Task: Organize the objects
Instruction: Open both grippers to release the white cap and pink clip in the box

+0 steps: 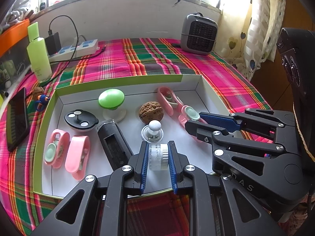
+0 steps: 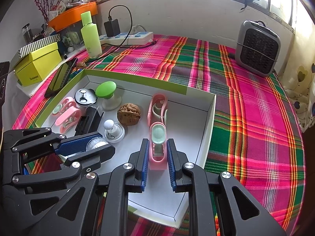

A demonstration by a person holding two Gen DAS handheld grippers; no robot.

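A white shallow box [image 1: 198, 82] with a green rim lies on the plaid cloth and holds the small objects. My left gripper [image 1: 158, 153] is shut on a clear and white round case [image 1: 159, 156] just above the box floor at its near side; the same case shows in the right wrist view [image 2: 96, 144]. My right gripper [image 2: 157, 153] closes around a pink clip with a mint pad [image 2: 157, 143] at the box's right side, jaws at its sides. In the box also lie a walnut [image 1: 151, 111], a green knob [image 1: 111, 98], a black case [image 1: 116, 147] and more pink clips [image 1: 67, 151].
A grey heater [image 2: 258, 48] stands at the back right. A green bottle [image 2: 91, 35], a power strip with charger [image 2: 126, 36], a dark phone [image 1: 16, 120] and a yellow box [image 2: 37, 66] sit at the left. A second walnut [image 1: 37, 92] lies outside the box.
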